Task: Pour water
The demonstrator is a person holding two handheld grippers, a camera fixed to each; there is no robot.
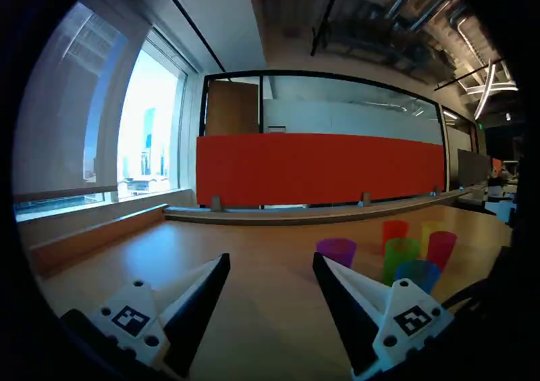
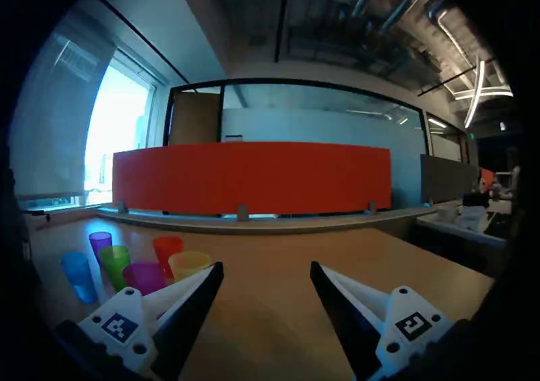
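Spreading wide, the fingers of the left gripper point(image 1: 271, 256) hold nothing, with bare wooden bench point(image 1: 270, 334) between them. The fingers of the right gripper point(image 2: 266, 265) stand just as wide and empty. Each finger carries one square black-and-white marker, with no readable writing. Six plastic cups cluster on the bench, right of the left gripper: purple cup point(image 1: 336, 249), red cup point(image 1: 395, 230), yellow cup point(image 1: 432, 227), green cup point(image 1: 399, 254), pink cup point(image 1: 441, 246), blue cup point(image 1: 418, 273). A red partition point(image 1: 317, 168) runs behind.

A finger point(image 1: 341, 296) of the left claw point(image 1: 271, 255) hides part of the blue cup point(image 1: 422, 273).
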